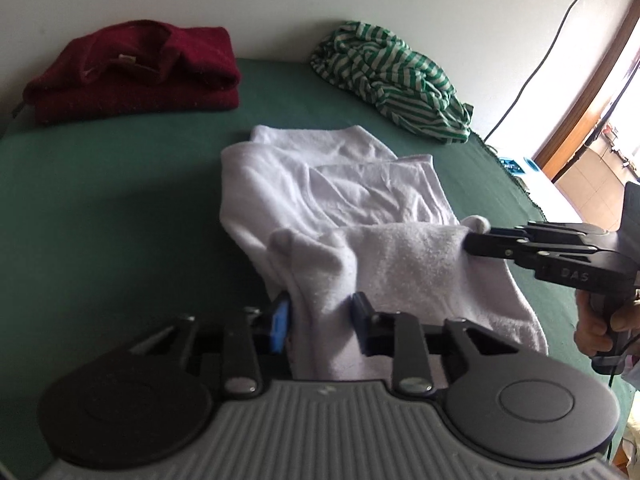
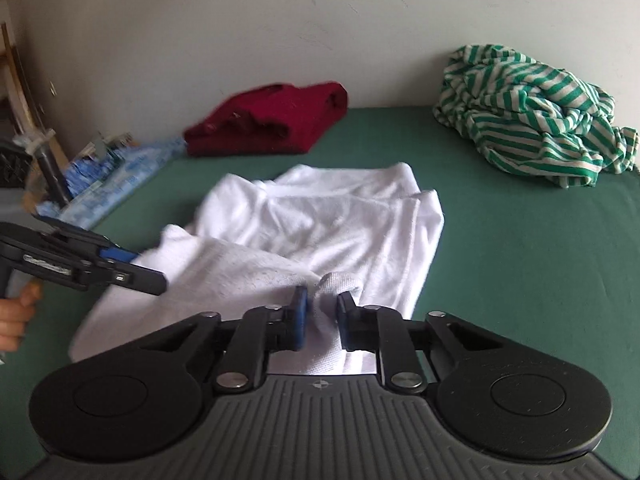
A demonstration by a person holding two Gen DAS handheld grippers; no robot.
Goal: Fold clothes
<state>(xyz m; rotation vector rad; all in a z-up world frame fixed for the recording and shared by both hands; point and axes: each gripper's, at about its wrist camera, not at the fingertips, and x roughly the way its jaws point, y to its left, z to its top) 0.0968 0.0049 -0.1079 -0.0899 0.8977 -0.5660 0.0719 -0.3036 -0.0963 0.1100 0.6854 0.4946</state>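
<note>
A white garment (image 1: 340, 192) (image 2: 332, 216) lies partly folded in the middle of the green cover (image 1: 100, 200) (image 2: 520, 260). Its near edge is lifted and stretched between both grippers. My left gripper (image 1: 320, 314) is shut on a thick fold of that edge at its left corner; in the right wrist view the left gripper (image 2: 160, 278) comes in from the left. My right gripper (image 2: 323, 308) is shut on the bunched right corner, and the right gripper (image 1: 468, 242) reaches in from the right in the left wrist view.
A folded dark red sweater (image 1: 136, 72) (image 2: 272, 120) lies at the back left by the wall. A crumpled green-and-white striped garment (image 1: 396, 80) (image 2: 528, 116) lies at the back right. Blue patterned packaging (image 2: 120, 172) sits off the left edge. A hand (image 1: 600, 328) holds the right gripper's handle.
</note>
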